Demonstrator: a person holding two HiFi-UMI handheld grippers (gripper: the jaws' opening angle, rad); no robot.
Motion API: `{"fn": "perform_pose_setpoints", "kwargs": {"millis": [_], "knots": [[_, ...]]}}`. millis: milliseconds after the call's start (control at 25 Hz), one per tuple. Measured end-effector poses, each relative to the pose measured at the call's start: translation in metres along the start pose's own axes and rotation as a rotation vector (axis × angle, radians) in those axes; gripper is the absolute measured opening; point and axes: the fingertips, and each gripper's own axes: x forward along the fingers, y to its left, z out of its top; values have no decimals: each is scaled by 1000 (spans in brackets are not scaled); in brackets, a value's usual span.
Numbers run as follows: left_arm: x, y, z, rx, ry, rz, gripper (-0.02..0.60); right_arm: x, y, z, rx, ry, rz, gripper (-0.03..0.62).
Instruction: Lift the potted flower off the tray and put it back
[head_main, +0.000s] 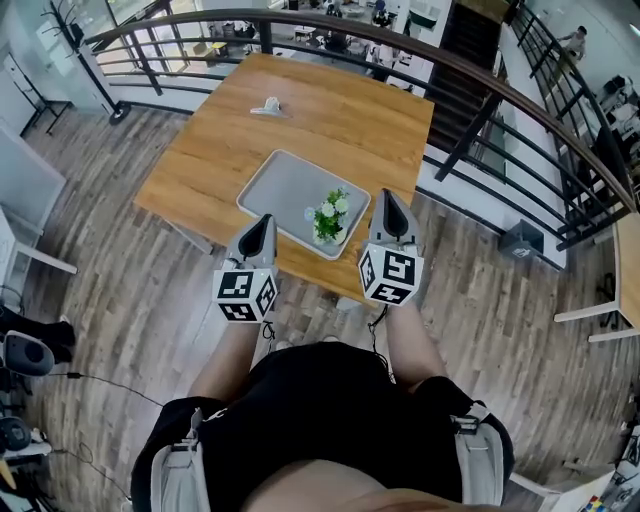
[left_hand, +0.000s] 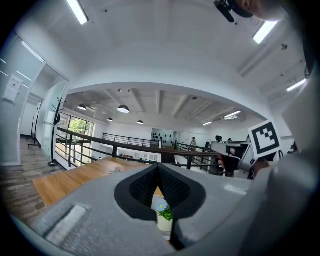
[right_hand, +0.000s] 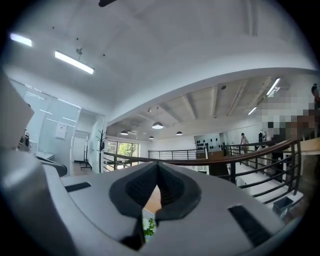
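The potted flower (head_main: 330, 218), white blooms and green leaves in a small white pot, stands on the near right part of the grey tray (head_main: 285, 185) on the wooden table (head_main: 340, 110). My left gripper (head_main: 266, 220) is held level just left of the flower, its jaws shut with nothing in them. My right gripper (head_main: 389, 195) is level on the flower's right, also shut and empty. The flower (left_hand: 164, 217) shows low through the closed left gripper (left_hand: 159, 166). Through the shut right gripper (right_hand: 158, 164), only a sliver of the flower (right_hand: 148, 226) is seen.
A small pale object (head_main: 268, 105) lies on the table's far side. A curved dark railing (head_main: 400, 40) runs behind and to the right of the table. A grey bin (head_main: 522, 238) sits on the plank floor to the right. I stand at the table's near edge.
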Motion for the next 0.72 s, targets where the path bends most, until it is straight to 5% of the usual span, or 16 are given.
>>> {"fn": "perform_pose_setpoints", "kwargs": {"millis": [720], "knots": [[-15, 7, 24, -1, -29, 16, 12, -2, 36, -3, 32, 4, 115, -5]]}}
